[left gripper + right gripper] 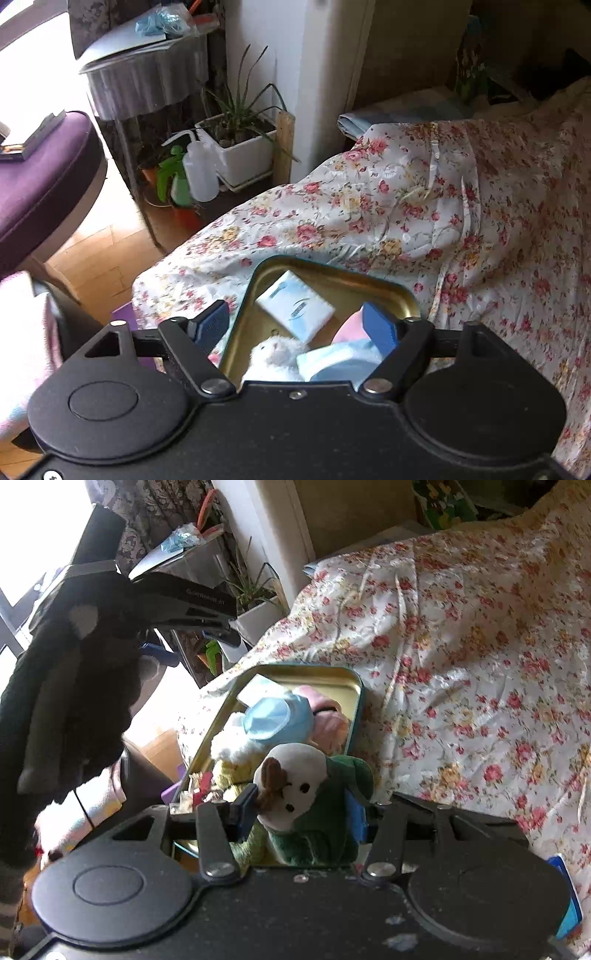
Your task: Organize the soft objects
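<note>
The right gripper squeezes the toy, low in the frame, over the tin. Lower it gently into the tin. The left gripper is wide open, holding nothing.

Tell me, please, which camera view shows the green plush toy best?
The right wrist view: the green plush toy fills the space between the jaws of the right gripper, its white face turned toward the camera. The left wrist view does not show it, only other items in the gold tin.
</note>
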Tool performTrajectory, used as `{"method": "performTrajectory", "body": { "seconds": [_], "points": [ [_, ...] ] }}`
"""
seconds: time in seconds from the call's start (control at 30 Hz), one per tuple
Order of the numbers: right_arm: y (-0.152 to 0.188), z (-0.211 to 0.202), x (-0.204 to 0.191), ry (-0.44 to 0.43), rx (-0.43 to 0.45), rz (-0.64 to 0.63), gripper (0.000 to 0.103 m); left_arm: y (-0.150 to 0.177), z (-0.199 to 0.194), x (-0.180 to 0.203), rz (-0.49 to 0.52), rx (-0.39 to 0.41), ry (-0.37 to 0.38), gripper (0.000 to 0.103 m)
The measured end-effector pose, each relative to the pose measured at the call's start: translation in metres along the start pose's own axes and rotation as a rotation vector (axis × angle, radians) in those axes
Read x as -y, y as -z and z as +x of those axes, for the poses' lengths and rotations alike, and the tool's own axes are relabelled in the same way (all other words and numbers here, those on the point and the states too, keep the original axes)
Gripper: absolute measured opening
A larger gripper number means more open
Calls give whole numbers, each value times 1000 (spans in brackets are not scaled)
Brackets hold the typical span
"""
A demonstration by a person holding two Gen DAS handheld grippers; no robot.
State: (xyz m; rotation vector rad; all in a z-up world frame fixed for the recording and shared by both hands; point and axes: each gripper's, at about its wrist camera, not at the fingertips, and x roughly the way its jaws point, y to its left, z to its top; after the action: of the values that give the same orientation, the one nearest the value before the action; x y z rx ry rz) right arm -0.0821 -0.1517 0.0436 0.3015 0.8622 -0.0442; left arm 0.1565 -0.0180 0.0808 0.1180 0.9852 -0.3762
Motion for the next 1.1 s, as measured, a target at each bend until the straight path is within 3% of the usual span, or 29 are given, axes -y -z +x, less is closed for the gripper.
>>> {"method": "performTrajectory", "body": {
  "seconds": [0.17, 0.33, 0.43, 0.77, 0.93, 1.1],
  "points": [
    [-11, 23, -17, -27, -6, -29, 51, 18, -19, 1, 28, 28, -24, 79],
    [-10, 37, -32, -10, 14, -65, 61, 34, -37, -2, 41, 59, -60, 79],
    [-6, 38, -31, 0, 12, -58, 61, 43, -45, -4, 40, 72, -71, 87],
    [23, 12, -10, 119, 49, -64, 63, 86, -74, -9, 18, 131, -112, 92],
    [40, -11, -5, 188, 88, -38, 70, 111, -90, -12, 21, 165, -172, 97],
    [64, -33, -11, 249, 134, -45, 79, 142, -105, -14, -1, 193, -179, 98]
  ]
}}
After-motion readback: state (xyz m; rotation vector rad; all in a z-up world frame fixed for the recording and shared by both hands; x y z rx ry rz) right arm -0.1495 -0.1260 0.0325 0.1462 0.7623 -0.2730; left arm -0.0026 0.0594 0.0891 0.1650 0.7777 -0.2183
